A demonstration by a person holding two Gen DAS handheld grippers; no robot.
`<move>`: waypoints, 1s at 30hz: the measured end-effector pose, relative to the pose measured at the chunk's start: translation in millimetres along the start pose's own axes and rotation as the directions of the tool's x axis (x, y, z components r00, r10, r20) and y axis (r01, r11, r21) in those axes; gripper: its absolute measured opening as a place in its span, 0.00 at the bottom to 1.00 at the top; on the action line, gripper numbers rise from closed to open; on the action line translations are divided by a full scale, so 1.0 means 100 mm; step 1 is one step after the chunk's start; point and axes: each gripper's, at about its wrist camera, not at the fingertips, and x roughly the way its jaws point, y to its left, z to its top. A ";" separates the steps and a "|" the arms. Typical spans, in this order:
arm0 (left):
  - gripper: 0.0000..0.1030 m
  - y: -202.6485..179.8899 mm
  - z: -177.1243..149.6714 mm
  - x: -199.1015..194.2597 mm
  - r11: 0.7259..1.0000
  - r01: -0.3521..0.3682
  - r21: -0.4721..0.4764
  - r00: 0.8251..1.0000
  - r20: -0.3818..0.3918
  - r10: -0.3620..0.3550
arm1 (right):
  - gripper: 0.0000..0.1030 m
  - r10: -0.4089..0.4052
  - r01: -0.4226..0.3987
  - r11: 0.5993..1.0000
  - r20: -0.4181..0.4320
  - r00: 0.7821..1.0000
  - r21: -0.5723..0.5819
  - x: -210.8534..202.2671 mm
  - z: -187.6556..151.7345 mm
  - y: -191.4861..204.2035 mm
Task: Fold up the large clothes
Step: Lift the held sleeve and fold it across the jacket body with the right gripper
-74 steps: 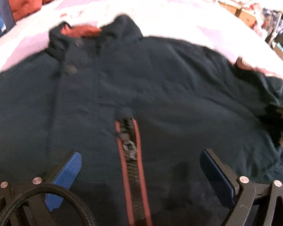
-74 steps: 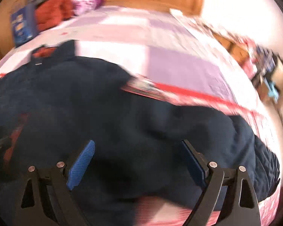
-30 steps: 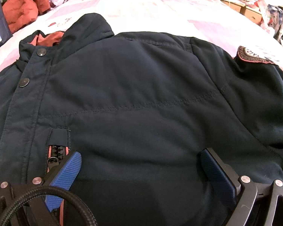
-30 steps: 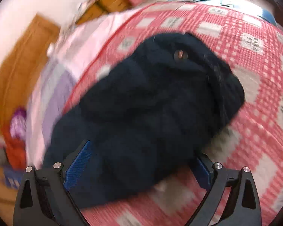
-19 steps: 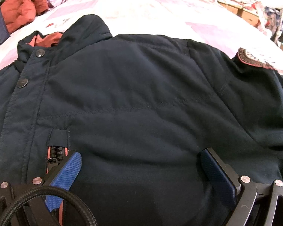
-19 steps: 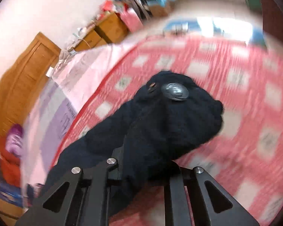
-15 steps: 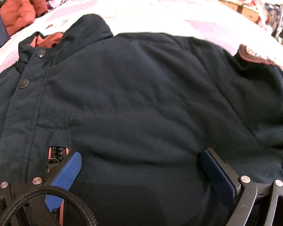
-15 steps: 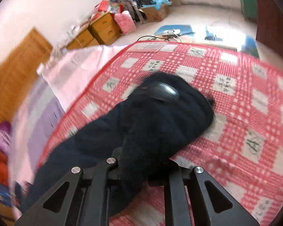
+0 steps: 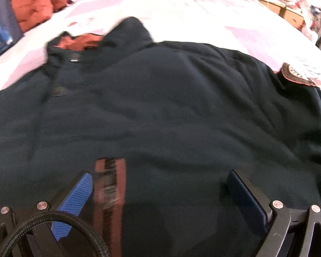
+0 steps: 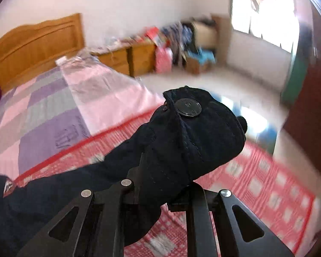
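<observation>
Your dark navy padded jacket (image 9: 171,117) lies flat on the pink-and-lilac quilted bed (image 9: 182,10), filling the middle and lower part of the left wrist view, with its collar toward the upper left of the frame and its rust-edged zip (image 9: 110,184) running down to the bottom edge.

Its navy sleeve (image 10: 139,160) is the piece that matters now. In the right wrist view it runs from the lower left of the frame up to the centre, long axis slanting toward the upper right, and ends in the cuff with a round dark snap button (image 10: 187,106).

Your right gripper (image 10: 160,192) has its fingers pressed together on that sleeve just short of the cuff, lifted clear of the red-and-white checked blanket (image 10: 267,192). This hand has the fold (judging by the slant, the sleeve should travel back toward the lower left, over the jacket body).

Your left gripper (image 9: 160,192) is spread wide above the jacket front, pinching nothing.

The right pads are buried in cloth, the jacket hem is cut off, and both views are blurred.
</observation>
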 end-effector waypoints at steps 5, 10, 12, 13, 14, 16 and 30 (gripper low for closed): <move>1.00 0.50 -0.20 -0.21 0.999 -0.035 -0.019 0.999 -0.015 0.035 | 0.14 0.067 -0.039 0.983 0.153 0.986 -0.181 -0.70 0.21 0.70; 1.00 0.99 -0.38 -0.32 0.997 -0.073 -0.016 0.997 -0.040 0.073 | 0.14 0.203 -0.109 0.920 0.222 0.953 -0.376 -1.35 0.18 1.76; 1.00 1.14 -0.42 -0.33 0.996 -0.083 -0.011 0.995 -0.046 0.083 | 0.14 0.247 -0.143 0.899 0.210 0.946 -0.414 -1.48 0.09 2.13; 1.00 1.21 -0.42 -0.33 0.996 -0.087 -0.009 0.995 -0.045 0.086 | 0.14 0.268 -0.156 0.883 0.203 0.942 -0.442 -1.55 0.01 2.36; 1.00 1.29 -0.43 -0.33 0.996 -0.090 -0.004 0.995 -0.044 0.089 | 0.14 0.296 -0.175 0.860 0.190 0.936 -0.479 -1.63 -0.12 2.66; 1.00 1.41 -0.44 -0.34 0.995 -0.099 0.000 0.994 -0.038 0.099 | 0.14 0.331 -0.207 0.819 0.145 0.933 -0.534 -1.69 -0.38 3.12; 1.00 2.25 -0.71 -0.23 0.993 -0.106 -0.053 0.994 -0.040 0.104 | 0.14 0.385 -0.396 0.670 -0.162 0.908 -0.628 -1.45 -1.90 4.82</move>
